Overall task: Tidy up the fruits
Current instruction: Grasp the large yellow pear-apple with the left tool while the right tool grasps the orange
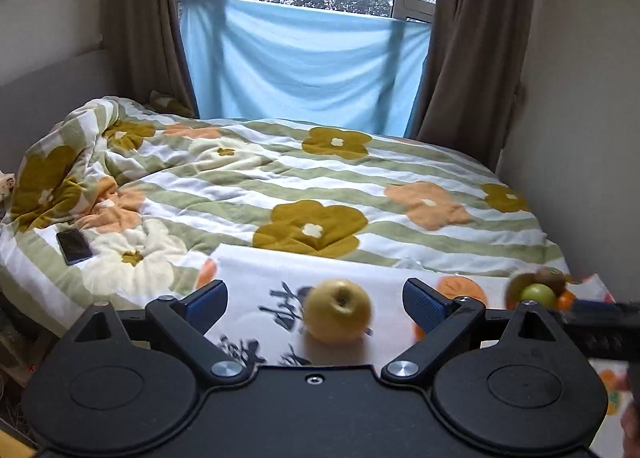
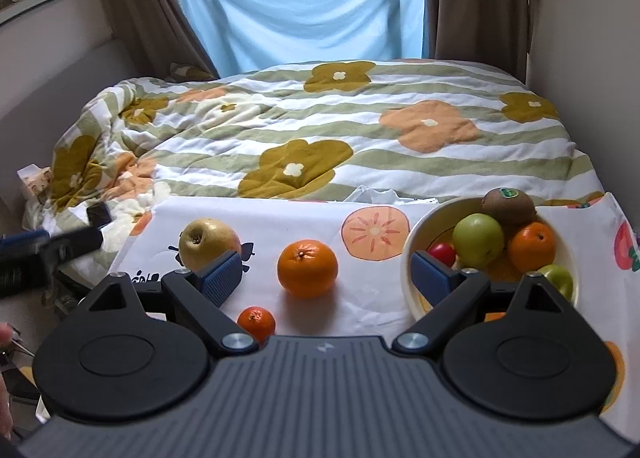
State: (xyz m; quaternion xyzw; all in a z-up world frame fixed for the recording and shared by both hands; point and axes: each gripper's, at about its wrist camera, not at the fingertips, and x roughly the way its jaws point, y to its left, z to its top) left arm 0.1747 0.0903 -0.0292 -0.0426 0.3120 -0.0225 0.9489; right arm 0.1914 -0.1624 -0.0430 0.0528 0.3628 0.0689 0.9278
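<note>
A yellow apple (image 1: 337, 311) lies on the printed white cloth (image 1: 256, 270), between the open fingers of my left gripper (image 1: 316, 304); it also shows in the right wrist view (image 2: 208, 243). My right gripper (image 2: 326, 276) is open and empty, with a large orange (image 2: 307, 268) lying between its fingers. A small mandarin (image 2: 256, 323) lies closer to it. A cream bowl (image 2: 412, 254) at the right holds a green apple (image 2: 478, 240), a kiwi (image 2: 508, 205), an orange (image 2: 532, 246) and other fruit. The bowl shows blurred at the right of the left wrist view (image 1: 538, 290).
The cloth-covered table stands against a bed with a flowered quilt (image 2: 340, 126). A phone (image 1: 74, 246) lies on the quilt at the left. A wall (image 2: 592, 58) runs along the right. The left gripper's fingers (image 2: 60, 246) reach in at the left edge of the right wrist view.
</note>
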